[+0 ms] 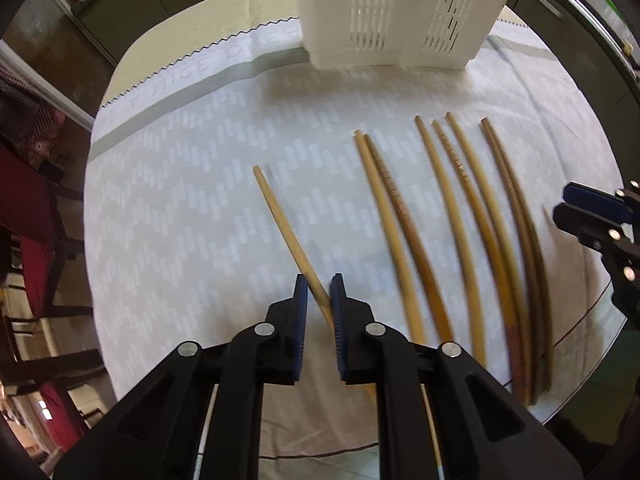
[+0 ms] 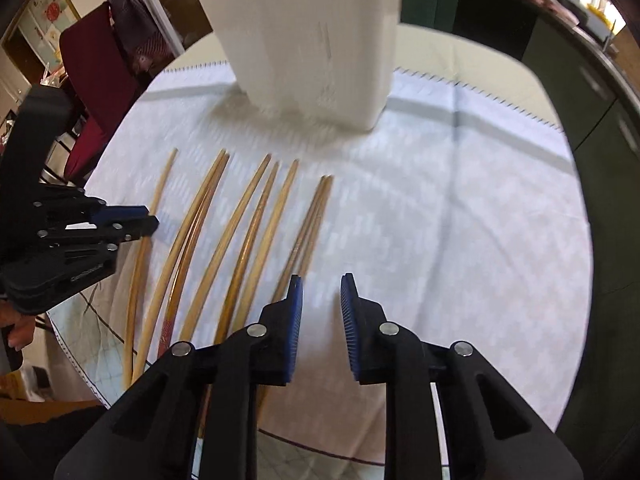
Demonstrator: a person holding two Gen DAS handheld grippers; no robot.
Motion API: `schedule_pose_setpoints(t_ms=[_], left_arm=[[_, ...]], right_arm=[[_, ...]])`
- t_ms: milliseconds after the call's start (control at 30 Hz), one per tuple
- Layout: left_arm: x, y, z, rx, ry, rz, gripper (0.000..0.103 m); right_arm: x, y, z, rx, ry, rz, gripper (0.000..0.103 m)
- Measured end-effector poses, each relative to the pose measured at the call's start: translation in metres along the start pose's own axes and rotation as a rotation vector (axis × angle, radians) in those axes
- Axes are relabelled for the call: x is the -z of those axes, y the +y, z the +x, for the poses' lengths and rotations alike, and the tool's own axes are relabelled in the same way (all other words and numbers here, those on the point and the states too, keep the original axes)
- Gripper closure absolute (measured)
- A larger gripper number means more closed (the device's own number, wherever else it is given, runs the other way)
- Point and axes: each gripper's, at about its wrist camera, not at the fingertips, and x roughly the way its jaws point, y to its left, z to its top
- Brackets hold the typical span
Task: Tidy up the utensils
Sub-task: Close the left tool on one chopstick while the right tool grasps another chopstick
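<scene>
The left gripper [image 1: 319, 294] clamps 1 pale wooden chopstick [image 1: 285, 227]; the right gripper [image 2: 321, 294], jaws apart, holds nothing beside the dark brown pair [image 2: 310, 222]. White patterned tablecloth [image 2: 460, 220], white slotted holder [image 1: 392, 12].

Woven lettering runs along the pale border band of the tablecloth [image 1: 192, 76], beyond the fingers and to their left, beside the white utensil holder [image 1: 392, 12]. Letters resembling "NICE" partly legible; the rest too faint to read.
</scene>
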Motion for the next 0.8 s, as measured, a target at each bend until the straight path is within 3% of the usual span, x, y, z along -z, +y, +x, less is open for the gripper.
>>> schedule_pose_setpoints(t_ms=[367, 667, 800], left_arm=[[-0.002, -0.005, -0.001, -0.022, -0.029, 0.071, 0.094], [0.001, 0.015, -0.005, 0.086, 0.081, -0.039, 0.094], [0.006, 0.017, -0.008, 0.074, 0.111, -0.057, 0.094]], right_arm=[[-0.009, 0.015, 0.019, 0.025, 0.076, -0.012, 0.087], [-0.018, 0.029, 0.031, 0.078, 0.12, -0.01, 0.088], [-0.02, 0.033, 0.034, 0.097, 0.123, -0.005, 0.088]])
